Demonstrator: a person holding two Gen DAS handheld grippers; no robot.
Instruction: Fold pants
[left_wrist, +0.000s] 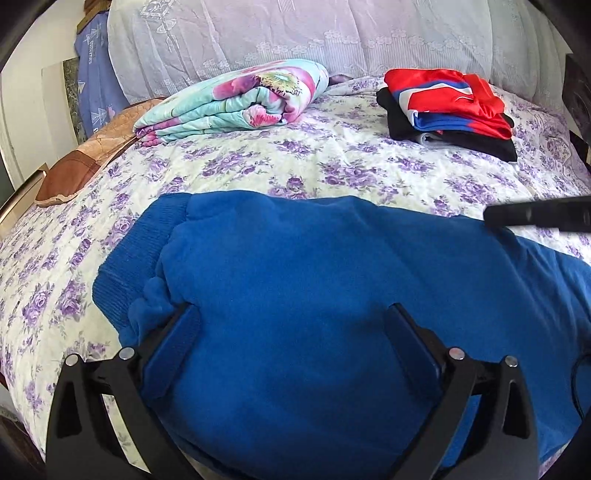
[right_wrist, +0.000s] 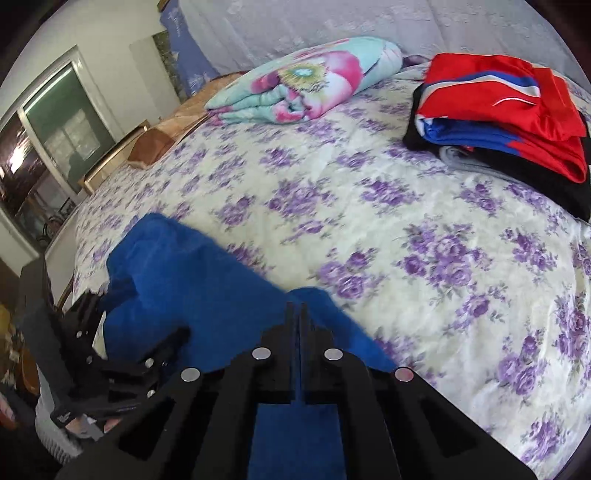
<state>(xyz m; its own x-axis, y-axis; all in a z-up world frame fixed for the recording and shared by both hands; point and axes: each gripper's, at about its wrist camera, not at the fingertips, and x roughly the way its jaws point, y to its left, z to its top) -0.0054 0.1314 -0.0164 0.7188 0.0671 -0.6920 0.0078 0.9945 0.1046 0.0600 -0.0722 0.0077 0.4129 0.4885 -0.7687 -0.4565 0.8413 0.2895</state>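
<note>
No text, number or brand name can be read in either view. The red garment (right_wrist: 517, 96) at two o'clock bears a thin white swoosh-like mark (right_wrist: 511, 100), wordless. Pale print on the blue cloth (left_wrist: 92, 74) at ten o'clock is too blurred to make out.

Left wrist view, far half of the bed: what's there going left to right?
Brown pillow → folded floral quilt → stack of folded clothes, red on top. All rest on the purple-flowered bedspread, beyond the blue pants.
</note>
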